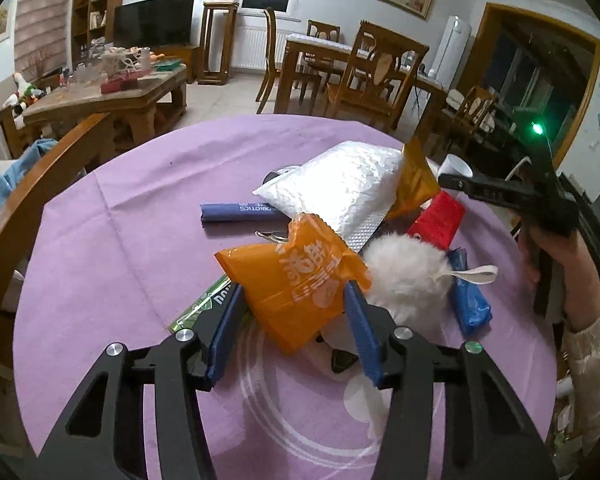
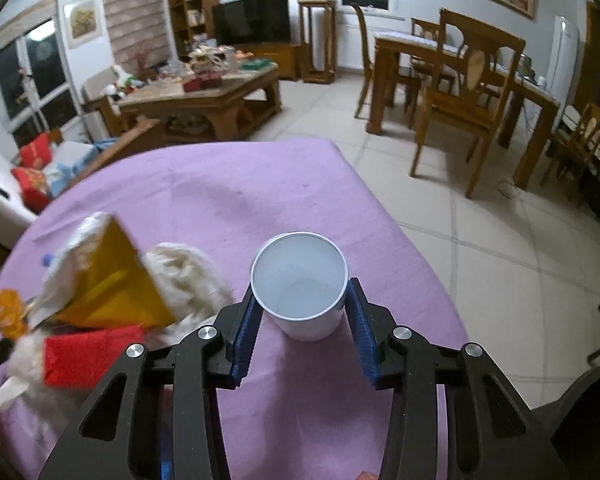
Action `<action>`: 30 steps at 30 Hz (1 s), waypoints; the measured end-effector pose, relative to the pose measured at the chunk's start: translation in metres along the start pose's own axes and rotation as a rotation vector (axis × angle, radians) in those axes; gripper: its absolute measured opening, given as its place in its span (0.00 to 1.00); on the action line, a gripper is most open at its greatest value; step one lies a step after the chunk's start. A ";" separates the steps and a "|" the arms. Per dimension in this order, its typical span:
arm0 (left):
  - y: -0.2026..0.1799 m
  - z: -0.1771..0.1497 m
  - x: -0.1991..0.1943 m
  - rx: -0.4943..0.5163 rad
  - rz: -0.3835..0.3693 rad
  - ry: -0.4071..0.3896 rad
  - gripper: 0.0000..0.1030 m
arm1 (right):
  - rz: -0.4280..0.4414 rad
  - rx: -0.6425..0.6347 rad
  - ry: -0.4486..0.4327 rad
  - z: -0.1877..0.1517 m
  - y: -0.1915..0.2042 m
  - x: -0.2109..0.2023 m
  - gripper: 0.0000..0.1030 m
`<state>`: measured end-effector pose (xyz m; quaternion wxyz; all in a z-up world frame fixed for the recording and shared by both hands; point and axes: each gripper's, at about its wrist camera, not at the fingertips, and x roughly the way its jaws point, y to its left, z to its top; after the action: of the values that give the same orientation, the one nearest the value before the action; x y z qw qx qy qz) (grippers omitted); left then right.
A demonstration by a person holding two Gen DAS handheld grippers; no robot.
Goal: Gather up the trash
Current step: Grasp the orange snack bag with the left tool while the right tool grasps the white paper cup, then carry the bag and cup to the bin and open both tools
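From the left wrist, the left gripper (image 1: pixel 294 300) pinches an orange wrapper (image 1: pixel 296 276) between its blue pads, near the middle of the purple tablecloth (image 1: pixel 132 216), just beside a white fluffy ball (image 1: pixel 404 276) and a silver pouch (image 1: pixel 340 188).

From the right wrist, the right gripper (image 2: pixel 300 312) clasps a white paper cup (image 2: pixel 300 280) standing upright near the cloth's right edge
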<state>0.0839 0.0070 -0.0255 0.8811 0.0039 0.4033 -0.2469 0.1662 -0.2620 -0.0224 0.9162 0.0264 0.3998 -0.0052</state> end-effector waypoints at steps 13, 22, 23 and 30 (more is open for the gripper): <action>-0.006 -0.005 -0.063 -0.041 -0.022 -0.164 0.40 | 0.304 0.030 -0.140 -0.078 -0.003 -0.137 0.41; -0.065 0.006 -0.081 0.050 -0.105 -0.205 0.40 | 0.234 0.077 -0.243 -0.112 -0.050 -0.204 0.41; -0.074 0.008 -0.080 0.059 -0.122 -0.207 0.40 | 0.226 0.086 -0.251 -0.116 -0.058 -0.211 0.41; -0.144 0.017 -0.062 0.134 -0.243 -0.200 0.40 | 0.169 0.150 -0.298 -0.138 -0.114 -0.247 0.41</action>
<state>-0.0017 -0.0962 0.0577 0.8782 -0.0107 0.2939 -0.3772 -0.1064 -0.3715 0.0597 0.9579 0.1271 0.2545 0.0383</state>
